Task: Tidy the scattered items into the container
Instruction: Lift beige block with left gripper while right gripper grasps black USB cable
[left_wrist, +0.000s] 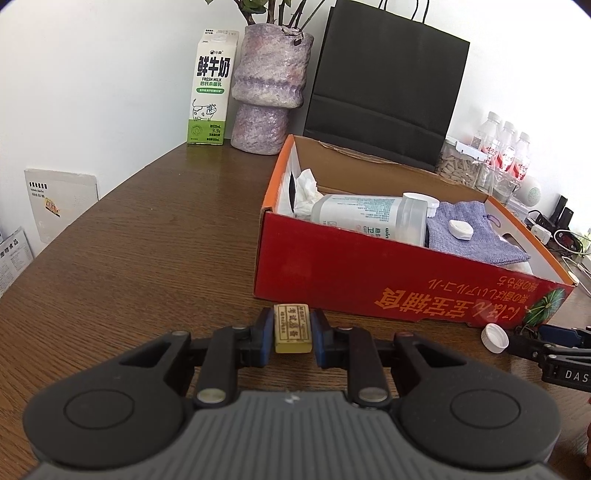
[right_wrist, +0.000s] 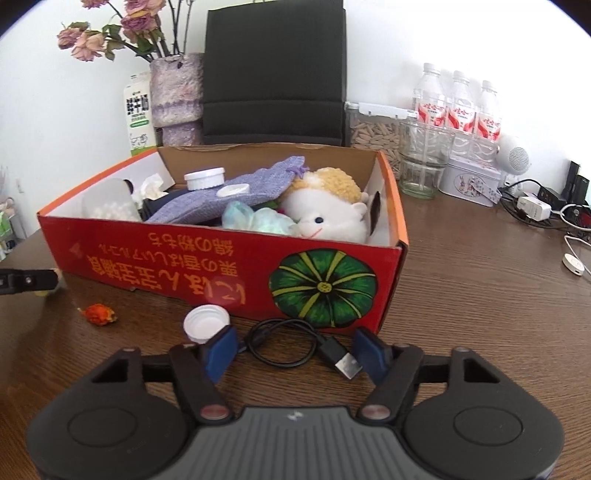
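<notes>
A small yellowish rectangular eraser with a printed paper sleeve (left_wrist: 291, 328) is seen between the blue pads of the left gripper (left_wrist: 291, 334), low over the brown wooden table (left_wrist: 147, 240) just in front of the red cardboard box with the orange rim and green pumpkin print (left_wrist: 351, 273); the left pad looks pressed against it, a thin gap shows on the right side, so a firm grip can't really be confirmed. The right gripper (right_wrist: 295, 354) is spread wide, with a coiled black USB cable (right_wrist: 291, 341) lying on the table between its fingers and a white plastic bottle cap (right_wrist: 207, 323) sitting just beside the left finger, close to the box wall. A small orange dried flower head (right_wrist: 99, 314) is left on the table further to the left. Already packed in the box: a white plush lamb with a yellow woolly head (right_wrist: 328, 210), a purple knitted cloth (right_wrist: 229, 195), a clear plastic bottle lying on its side (left_wrist: 369, 216) and crumpled white tissue (left_wrist: 304, 190).
</notes>
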